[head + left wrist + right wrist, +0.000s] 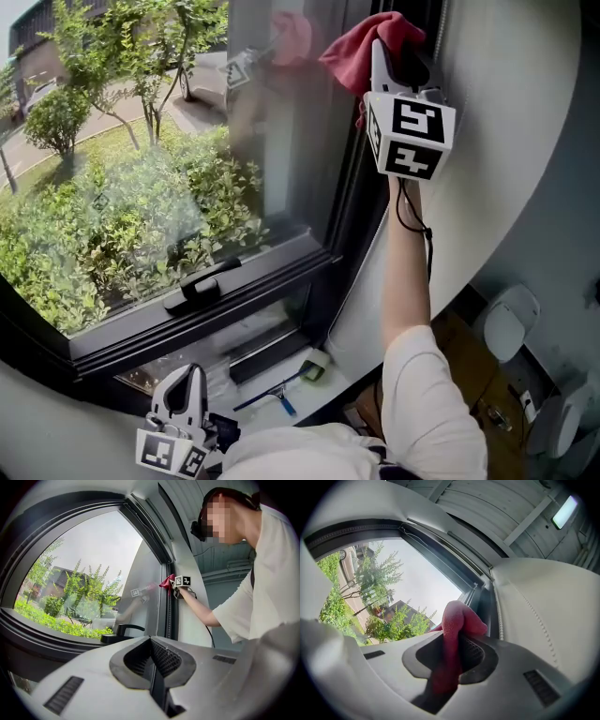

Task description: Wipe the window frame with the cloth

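Observation:
My right gripper [394, 42] is raised high and shut on a red cloth [361, 49], which bunches out past its jaws against the dark vertical window frame [361, 178]. In the right gripper view the red cloth [456, 620] sticks up between the jaws beside the dark window frame [480, 599]. My left gripper [185, 389] hangs low near the sill, shut with nothing in it. From the left gripper view the red cloth [167, 582] and my right gripper [174, 584] show far off against the window frame [169, 606].
A black window handle [202, 286] sits on the lower sash. A blue-handled tool [272, 396] and a small block [317, 364] lie on the sill. The curved white wall [497, 141] stands right of the frame. Grey seats [506, 323] are below right.

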Demonstrator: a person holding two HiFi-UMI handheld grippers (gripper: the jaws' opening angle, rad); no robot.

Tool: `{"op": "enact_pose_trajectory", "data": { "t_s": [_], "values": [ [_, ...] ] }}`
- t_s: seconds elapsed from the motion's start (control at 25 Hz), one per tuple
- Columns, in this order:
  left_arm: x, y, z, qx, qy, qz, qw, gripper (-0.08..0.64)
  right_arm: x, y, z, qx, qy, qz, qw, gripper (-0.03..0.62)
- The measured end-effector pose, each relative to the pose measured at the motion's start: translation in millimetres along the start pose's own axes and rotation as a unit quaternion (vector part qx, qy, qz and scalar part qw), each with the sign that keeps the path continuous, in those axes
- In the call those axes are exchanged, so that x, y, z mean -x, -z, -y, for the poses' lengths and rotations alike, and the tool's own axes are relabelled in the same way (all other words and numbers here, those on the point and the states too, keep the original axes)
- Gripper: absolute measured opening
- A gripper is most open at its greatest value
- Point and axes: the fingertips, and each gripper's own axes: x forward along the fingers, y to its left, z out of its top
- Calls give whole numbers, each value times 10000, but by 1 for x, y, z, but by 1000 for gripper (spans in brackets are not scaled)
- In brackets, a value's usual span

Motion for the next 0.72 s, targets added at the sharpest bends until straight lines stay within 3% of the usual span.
{"op": "enact_pose_trajectory", "data": {
  "t_s": [0.72],
  "values": [
    [2, -5, 1, -53, 26, -44, 10000, 9, 21, 22, -14, 51, -12, -37, 10000, 84]
  ]
}}
